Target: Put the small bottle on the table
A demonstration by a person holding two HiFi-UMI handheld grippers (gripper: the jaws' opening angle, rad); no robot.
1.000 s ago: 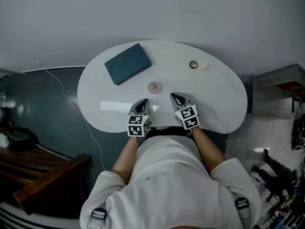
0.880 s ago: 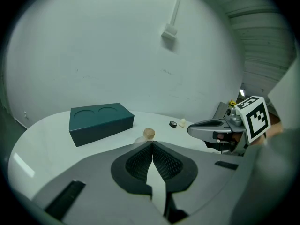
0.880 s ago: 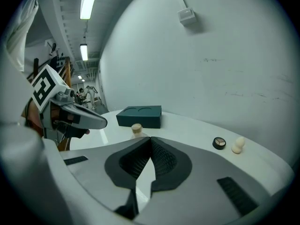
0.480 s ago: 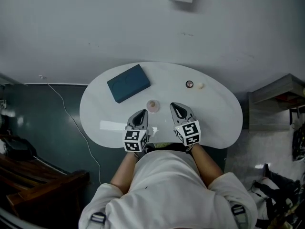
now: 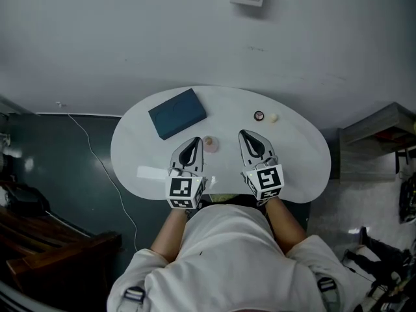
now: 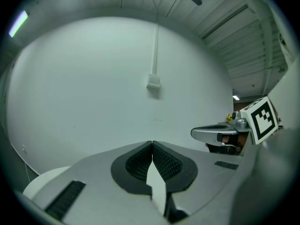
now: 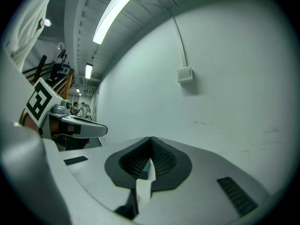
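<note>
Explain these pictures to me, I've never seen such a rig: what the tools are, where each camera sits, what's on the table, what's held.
A person stands at a white table, holding a two-jaw tool in each hand: the left gripper and the right gripper. The head view looks down from the person's head; each gripper view looks along that tool's own jaws toward the wall. On the table lie a dark teal box, a small round thing, probably the small bottle, a dark disc and a pale ball. Both grippers are shut and hold nothing.

L claw [image 5: 193, 143], R claw [image 5: 247, 137] over table [image 5: 296, 155]; sm bottle [image 5: 210, 143] btwn.
</note>
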